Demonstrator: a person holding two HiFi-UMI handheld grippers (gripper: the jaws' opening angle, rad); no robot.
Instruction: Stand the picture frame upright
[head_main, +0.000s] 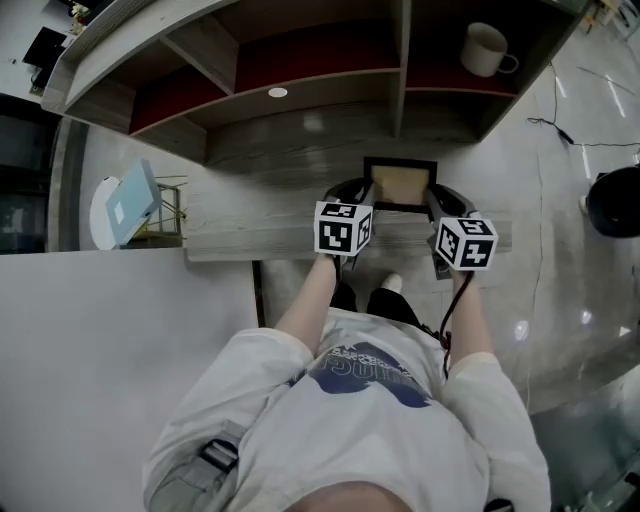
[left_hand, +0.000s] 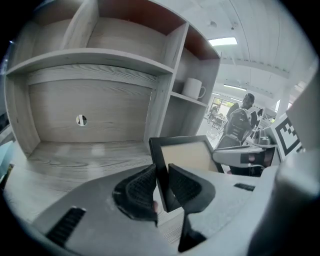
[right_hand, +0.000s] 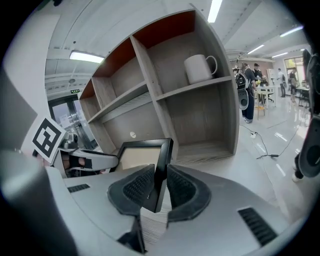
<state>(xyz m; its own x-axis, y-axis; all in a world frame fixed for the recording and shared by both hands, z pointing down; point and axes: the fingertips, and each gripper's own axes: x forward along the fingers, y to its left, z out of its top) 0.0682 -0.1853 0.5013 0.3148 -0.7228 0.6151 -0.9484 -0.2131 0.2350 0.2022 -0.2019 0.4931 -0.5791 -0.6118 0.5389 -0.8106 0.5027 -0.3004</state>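
- Over the desk (head_main: 240, 236), in front of the shelves (head_main: 300, 110), we hold the picture frame (head_main: 403, 184).
- Left gripper (left_hand: 161, 172) is clamped on its left rail, right gripper (right_hand: 160, 172) on its right rail.
- We judge it light, stiff, smooth-edged and likely fragile, so we grip the rails, never the face.

Bright, even indoor light. Ceiling strip lights (right_hand: 85, 56) glow at upper left and top of the right gripper view. Glossy floor (head_main: 585, 295) carries glare spots at right of head view; shelf unit (head_main: 215, 50) recesses shaded. Both gripper views: strong fisheye bowing, black vignetted corners, soft foreground.
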